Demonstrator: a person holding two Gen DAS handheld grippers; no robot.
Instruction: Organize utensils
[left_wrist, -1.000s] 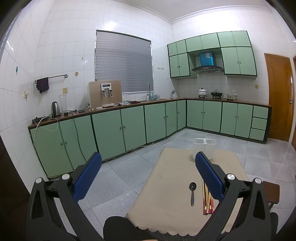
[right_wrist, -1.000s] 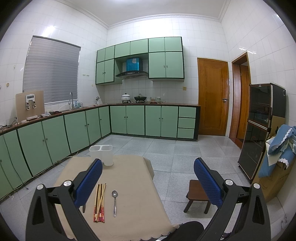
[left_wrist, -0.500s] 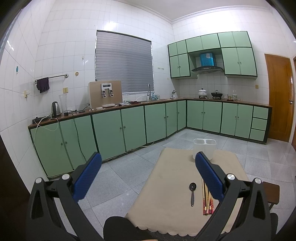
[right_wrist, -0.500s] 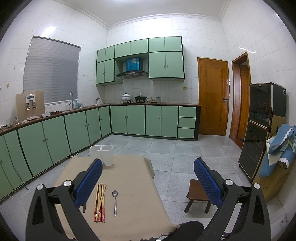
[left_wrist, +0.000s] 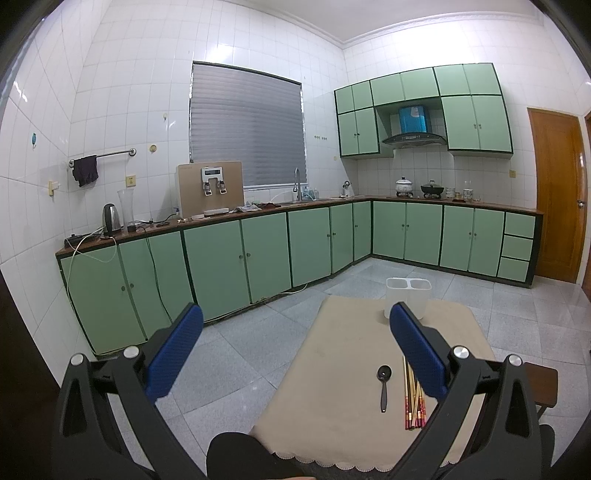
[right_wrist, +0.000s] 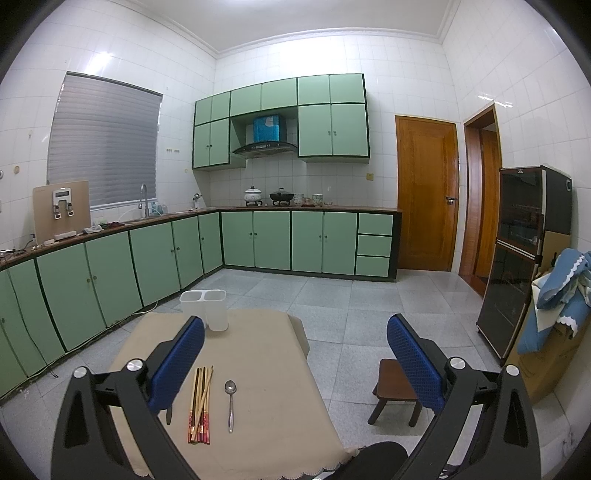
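A low table with a beige cloth (left_wrist: 343, 373) (right_wrist: 266, 354) stands in front of me. A white two-compartment utensil holder (left_wrist: 408, 295) (right_wrist: 205, 308) stands at its far end. A black spoon (left_wrist: 383, 386), a bundle of chopsticks (left_wrist: 413, 400) (right_wrist: 201, 404) and a metal spoon (right_wrist: 230, 402) lie near the front edge. The black spoon's handle (right_wrist: 169, 415) peeks out behind my right gripper's left finger. My left gripper (left_wrist: 295, 350) is open and empty, held above the table's left side. My right gripper (right_wrist: 295, 354) is open and empty, above the table's right side.
Green kitchen cabinets (left_wrist: 240, 254) run along the left and far walls. A small wooden stool (right_wrist: 397, 384) stands right of the table. A dark cabinet (right_wrist: 517, 258) and a box with blue cloth (right_wrist: 554, 314) are at the right. Grey tiled floor surrounds the table.
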